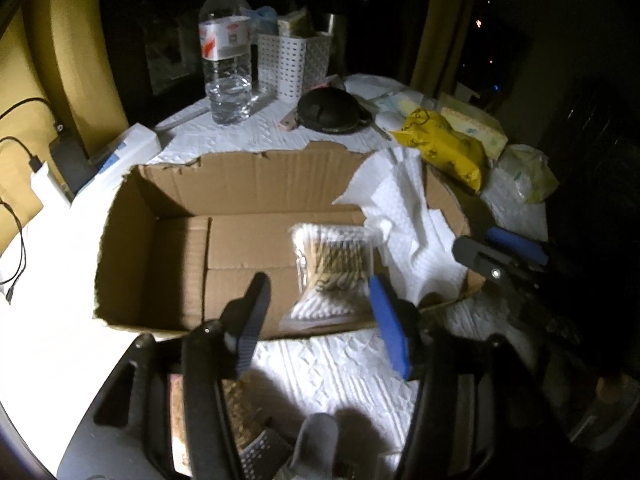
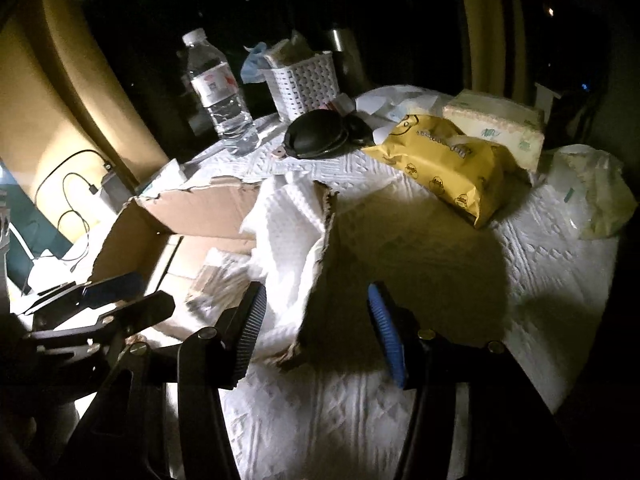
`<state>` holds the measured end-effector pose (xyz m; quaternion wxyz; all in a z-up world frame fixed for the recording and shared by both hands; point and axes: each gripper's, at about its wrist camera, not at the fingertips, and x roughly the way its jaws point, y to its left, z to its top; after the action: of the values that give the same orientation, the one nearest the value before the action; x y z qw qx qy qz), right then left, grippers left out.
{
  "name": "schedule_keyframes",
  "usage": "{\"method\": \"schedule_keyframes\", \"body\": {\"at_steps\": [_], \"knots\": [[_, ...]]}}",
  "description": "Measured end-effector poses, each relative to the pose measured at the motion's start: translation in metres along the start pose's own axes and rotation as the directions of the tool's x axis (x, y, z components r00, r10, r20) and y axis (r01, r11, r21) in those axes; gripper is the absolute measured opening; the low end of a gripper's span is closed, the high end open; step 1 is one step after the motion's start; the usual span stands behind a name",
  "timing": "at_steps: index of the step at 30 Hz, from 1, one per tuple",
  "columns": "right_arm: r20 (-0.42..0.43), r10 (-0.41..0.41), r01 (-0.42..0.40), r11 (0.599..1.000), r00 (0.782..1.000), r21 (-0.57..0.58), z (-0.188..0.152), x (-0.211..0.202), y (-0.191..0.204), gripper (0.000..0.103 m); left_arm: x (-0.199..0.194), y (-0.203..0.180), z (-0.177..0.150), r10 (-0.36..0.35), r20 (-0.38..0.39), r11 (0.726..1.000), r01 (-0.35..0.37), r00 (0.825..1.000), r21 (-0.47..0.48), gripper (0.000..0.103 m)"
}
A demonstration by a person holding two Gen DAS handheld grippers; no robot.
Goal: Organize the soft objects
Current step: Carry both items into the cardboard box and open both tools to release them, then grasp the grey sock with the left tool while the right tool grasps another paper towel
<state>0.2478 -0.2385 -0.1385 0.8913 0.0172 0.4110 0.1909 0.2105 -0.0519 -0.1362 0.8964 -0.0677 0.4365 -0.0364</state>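
Nearest your left gripper [image 1: 320, 312], the jaws stand apart over the box [image 1: 160, 248]; the swab pack [image 1: 330, 264] lies between and beyond them on the box floor, and neither pad presses on it. Your right gripper [image 2: 316, 332] is likewise released, its jaws empty and parted above the box's torn right wall, one finger on each side of it. White paper towel [image 2: 288, 240] drapes over that wall and into the box. Beside the box, to the right, the towel-covered table [image 2: 520, 272] lies bare in your shadow. Farther right rest a yellow pack [image 2: 452, 164], a tissue box [image 2: 496, 124] and a clear bag [image 2: 592, 192]. Behind the box sit a black case [image 1: 330, 110], a water bottle [image 1: 226, 52] and a white basket [image 1: 292, 60]. Cables [image 1: 20, 152] run along the left edge.
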Motion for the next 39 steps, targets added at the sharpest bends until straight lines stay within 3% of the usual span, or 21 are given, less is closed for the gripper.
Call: {"method": "schedule_keyframes", "body": {"at_steps": [2, 9, 21, 39], "knots": [[0.007, -0.002, 0.002, 1.000, 1.000, -0.003, -0.002, -0.007, 0.004, 0.056, -0.007, 0.002, -0.002, -0.007, 0.011, 1.000, 0.007, 1.000, -0.003, 0.066], [0.021, 0.005, -0.005, 1.000, 1.000, -0.022, -0.011, -0.031, 0.023, 0.062, -0.029, 0.011, -0.010, -0.014, 0.036, 1.000, 0.014, 0.999, -0.012, 0.067], [0.030, -0.001, 0.002, 1.000, 1.000, -0.028, -0.033, -0.058, 0.047, 0.064, -0.061, 0.023, -0.030, -0.022, 0.057, 1.000, 0.023, 0.998, -0.014, 0.067], [-0.018, -0.019, 0.019, 1.000, 1.000, -0.009, -0.082, -0.070, 0.062, 0.064, -0.079, 0.035, -0.070, -0.042, 0.027, 0.999, 0.043, 0.999, -0.014, 0.067]]}}
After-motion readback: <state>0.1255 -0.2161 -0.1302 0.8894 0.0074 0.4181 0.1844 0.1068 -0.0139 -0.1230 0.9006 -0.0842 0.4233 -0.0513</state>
